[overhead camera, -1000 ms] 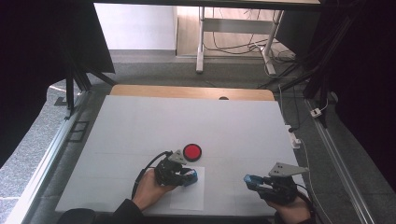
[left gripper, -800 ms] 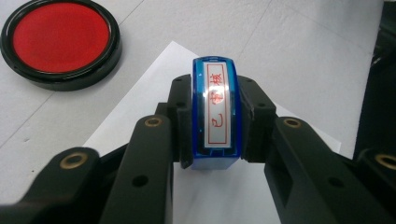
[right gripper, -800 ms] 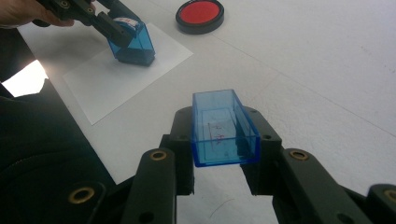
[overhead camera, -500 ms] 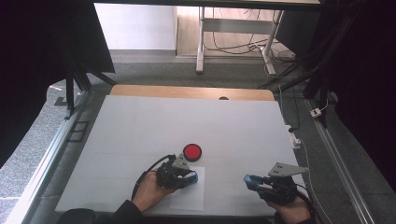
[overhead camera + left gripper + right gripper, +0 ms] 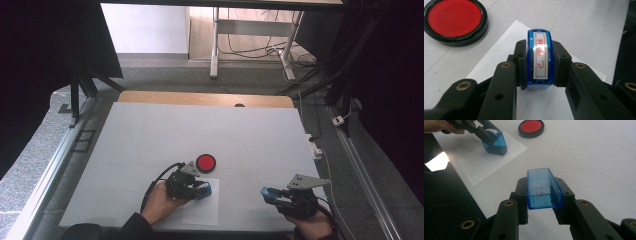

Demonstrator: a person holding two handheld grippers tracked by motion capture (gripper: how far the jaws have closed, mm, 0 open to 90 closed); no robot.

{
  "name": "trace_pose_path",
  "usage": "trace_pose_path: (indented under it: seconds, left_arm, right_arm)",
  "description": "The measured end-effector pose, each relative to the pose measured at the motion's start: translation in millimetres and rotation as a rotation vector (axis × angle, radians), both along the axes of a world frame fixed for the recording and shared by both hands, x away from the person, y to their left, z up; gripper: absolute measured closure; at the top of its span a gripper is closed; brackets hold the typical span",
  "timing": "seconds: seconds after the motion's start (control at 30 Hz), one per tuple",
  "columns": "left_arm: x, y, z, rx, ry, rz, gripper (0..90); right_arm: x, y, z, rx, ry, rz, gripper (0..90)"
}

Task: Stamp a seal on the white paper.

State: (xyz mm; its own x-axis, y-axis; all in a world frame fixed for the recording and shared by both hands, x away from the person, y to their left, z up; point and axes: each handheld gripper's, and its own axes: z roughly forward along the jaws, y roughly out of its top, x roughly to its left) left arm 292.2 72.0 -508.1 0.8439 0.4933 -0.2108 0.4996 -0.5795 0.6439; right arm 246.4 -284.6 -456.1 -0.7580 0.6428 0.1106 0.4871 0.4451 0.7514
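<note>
Grey tabletop [image 5: 150,135] carried a white sheet of paper [image 5: 202,212] near its front edge, used as landmark. Left gripper [image 5: 539,65] was closed on a blue transparent plastic stamp [image 5: 539,60] with a white label in red characters; in the right gripper view the stamp's lower end was on or just above the paper, contact not clear. Round black-rimmed red ink pad [image 5: 205,162] lay just beyond the paper's far edge. Right gripper [image 5: 544,192], well right of the paper, was closed on a blue transparent plastic stamp cap [image 5: 543,188], open side up, held above the tabletop
</note>
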Motion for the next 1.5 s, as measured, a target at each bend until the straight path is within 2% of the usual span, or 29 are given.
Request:
trace_pose_path:
  seconds: [0.07,0.17,0.37,0.5,0.7,0.93,1.2,1.5]
  left_arm:
    - [1.2,1.3,-0.7,-0.012,0.013,0.005,70.2]
    - [0.0,0.5,-0.6,-0.009,0.007,0.008,70.2]
    - [-10.5,-7.0,1.8,0.058,-0.081,-0.006,70.2]
    - [-13.8,-9.9,2.5,0.081,-0.108,-0.011,70.1]
    - [-10.2,-7.0,1.2,0.057,-0.078,-0.004,70.1]
    - [-3.9,-1.2,-2.2,0.000,-0.017,0.016,70.0]
    - [-4.9,-3.8,0.2,0.033,-0.034,0.002,69.9]
    - [-2.9,-2.5,0.7,0.023,-0.018,0.002,69.8]
  right_arm:
    - [0.1,0.0,-0.1,0.000,0.000,0.001,68.2]
    - [0.1,0.0,-0.1,0.000,0.000,0.000,68.2]
    - [0.3,0.0,-0.2,0.001,0.001,0.004,68.2]
    - [0.4,0.1,-0.2,0.000,0.001,0.004,68.2]
    - [0.4,0.1,-0.2,0.000,0.002,0.004,68.1]
    - [0.4,0.0,-0.2,0.000,0.001,0.004,68.2]
    - [0.4,-0.1,-0.2,0.003,0.001,0.005,68.2]
    - [0.5,-0.3,-0.3,0.006,0.001,0.006,68.2]
